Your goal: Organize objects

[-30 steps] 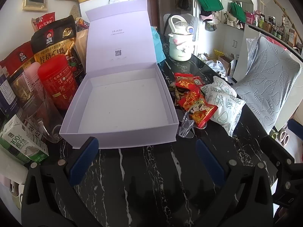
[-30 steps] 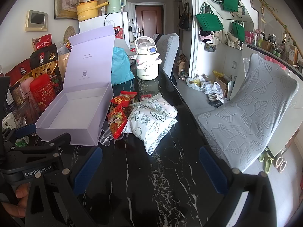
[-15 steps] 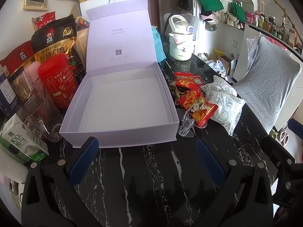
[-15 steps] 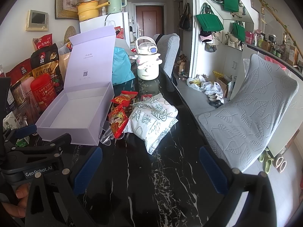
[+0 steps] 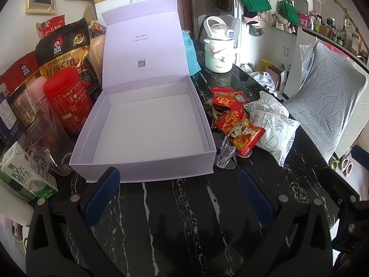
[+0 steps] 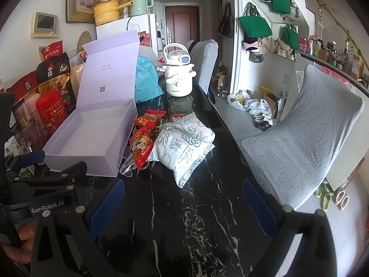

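Lilac box (image 5: 147, 124) set lid-up and empty on the tabletop (image 5: 184, 219), ready for the red snack packets (image 5: 237, 124) heaped beside it, probably touching; left claw (image 5: 177, 191) and right claw (image 6: 182, 205) both spread, empty.

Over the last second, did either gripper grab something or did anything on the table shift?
Nothing visibly changed. The left gripper and right gripper hang open over the black marble table, holding nothing. The lavender box is empty with its lid up, and the red snack packets lie beside it.
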A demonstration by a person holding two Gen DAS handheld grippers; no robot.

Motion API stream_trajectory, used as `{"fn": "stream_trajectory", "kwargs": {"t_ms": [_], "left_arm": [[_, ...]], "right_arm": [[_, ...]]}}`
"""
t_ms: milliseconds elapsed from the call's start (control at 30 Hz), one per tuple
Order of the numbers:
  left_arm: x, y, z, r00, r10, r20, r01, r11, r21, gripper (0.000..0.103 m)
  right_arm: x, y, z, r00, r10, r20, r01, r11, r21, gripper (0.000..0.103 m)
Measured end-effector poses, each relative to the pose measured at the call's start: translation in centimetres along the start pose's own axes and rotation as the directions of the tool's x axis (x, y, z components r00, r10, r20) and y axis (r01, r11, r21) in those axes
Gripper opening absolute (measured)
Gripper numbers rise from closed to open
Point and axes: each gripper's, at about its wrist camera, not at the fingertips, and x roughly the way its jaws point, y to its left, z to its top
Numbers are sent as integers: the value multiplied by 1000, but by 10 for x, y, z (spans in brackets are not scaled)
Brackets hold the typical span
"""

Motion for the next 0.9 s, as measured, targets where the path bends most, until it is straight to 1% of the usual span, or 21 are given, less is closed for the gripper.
{"fn": "stream_trajectory", "kwargs": {"t_ms": [667, 900], "left_arm": [[14, -6, 13, 1000, 16, -9, -15, 1000, 6, 103], [18, -10, 23, 1000, 0, 4, 0, 1000, 21, 103]], "right_arm": [[20, -11, 9, 999, 30, -23, -30, 1000, 4, 103], [28, -15, 13, 999, 32, -33, -32, 999, 0, 103]]}}
